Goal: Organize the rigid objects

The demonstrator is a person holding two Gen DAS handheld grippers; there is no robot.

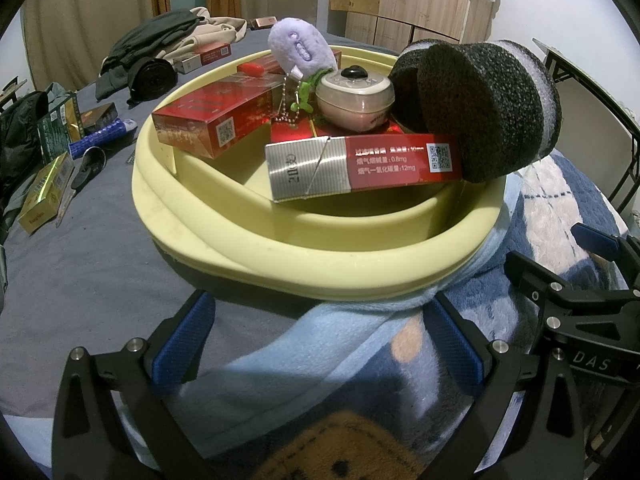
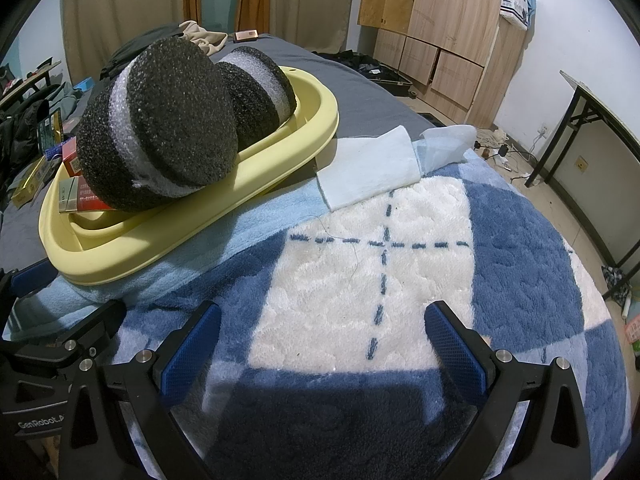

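A yellow plastic basin (image 1: 320, 264) sits on the bed and holds red cigarette boxes (image 1: 208, 120), a silver-and-red box (image 1: 360, 168), a pink round case (image 1: 354, 98), a purple plush keychain (image 1: 298, 46) and two black foam discs (image 1: 488, 108). My left gripper (image 1: 320, 336) is open and empty just in front of the basin's near rim. My right gripper (image 2: 324, 344) is open and empty over the blue-and-white blanket (image 2: 400, 260), right of the basin (image 2: 224, 204). The foam discs (image 2: 160, 120) fill the basin's right side there.
Loose on the grey sheet at left lie a yellow box (image 1: 44, 192), green boxes (image 1: 56, 124), a blue handle (image 1: 100, 140) and dark clothes (image 1: 152, 48). A white cloth (image 2: 368, 168) lies beside the basin. Wooden cabinets (image 2: 448, 40) and a folding table (image 2: 600, 120) stand at right.
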